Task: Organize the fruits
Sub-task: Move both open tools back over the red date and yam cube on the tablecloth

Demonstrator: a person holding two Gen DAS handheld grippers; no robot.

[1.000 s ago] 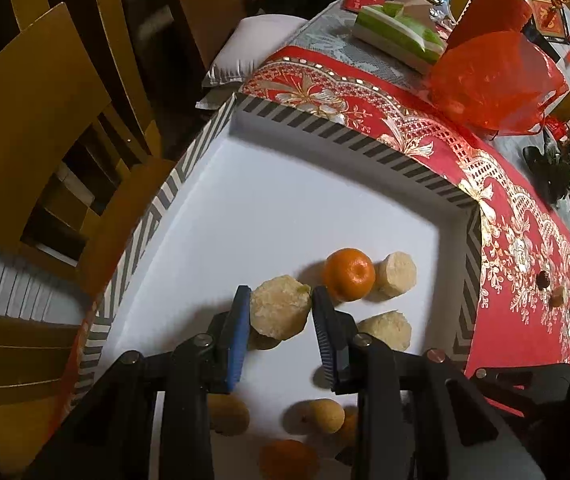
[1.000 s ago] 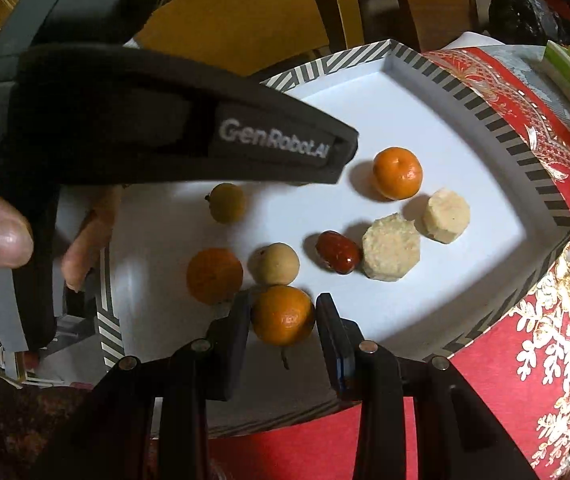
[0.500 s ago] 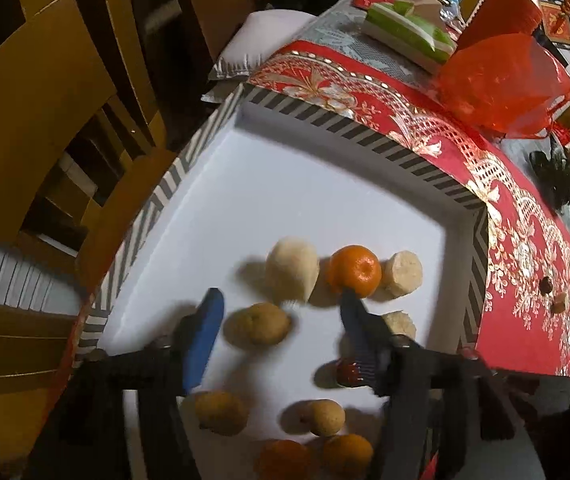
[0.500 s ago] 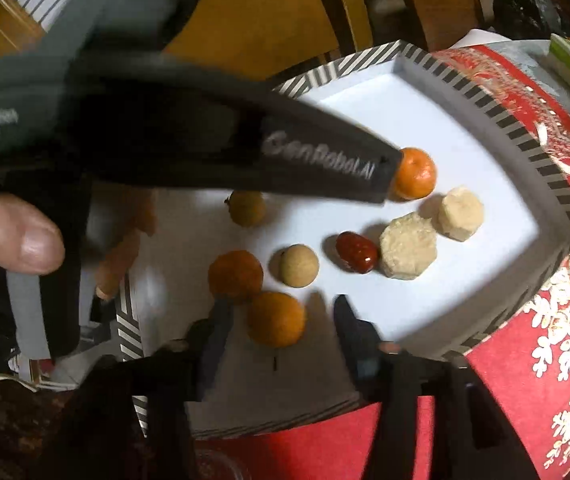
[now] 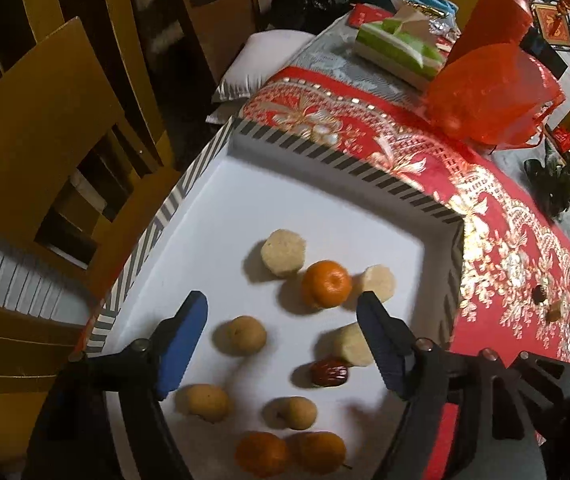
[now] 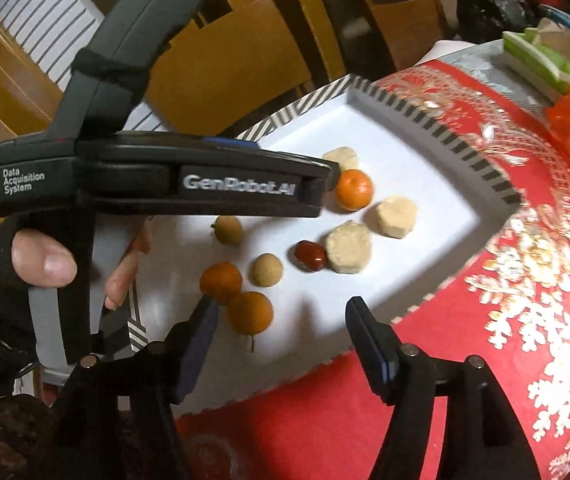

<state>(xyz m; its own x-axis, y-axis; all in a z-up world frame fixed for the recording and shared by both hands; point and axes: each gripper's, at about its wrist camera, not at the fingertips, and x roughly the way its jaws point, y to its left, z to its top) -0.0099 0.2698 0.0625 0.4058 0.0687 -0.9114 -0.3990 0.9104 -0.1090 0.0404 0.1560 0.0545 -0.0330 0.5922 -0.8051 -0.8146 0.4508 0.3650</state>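
Writing: "Data Acquisition System" and "GenRobot.AI" in white on the black body of the left gripper (image 6: 325, 196), seen from the right wrist; a bare-thumbed hand (image 6: 41, 256) grips its handle at far left.
Left gripper state: blue-padded jaws apart and opening, nothing pressed between them; a small tan round fruit (image 5: 240, 335) lies on the tray under the gap.
Right gripper (image 6: 281, 320) state: jaws apart and opening, empty; a tangerine (image 6: 251, 312) lies just beside its left finger.
Fruits: all in the white tray (image 5: 325, 208), three tangerines, several tan round fruits, a red date (image 5: 329, 372), three pale faceted peeled pieces.
Edges: striped rim all round; the tray's far half is bare.
Open room: red gold-patterned tablecloth (image 5: 505, 248) to the right.
Surroundings: wooden chairs (image 5: 45, 128) close on the left; green-and-white box (image 5: 399, 50) and red mesh bag (image 5: 493, 96) farther back.
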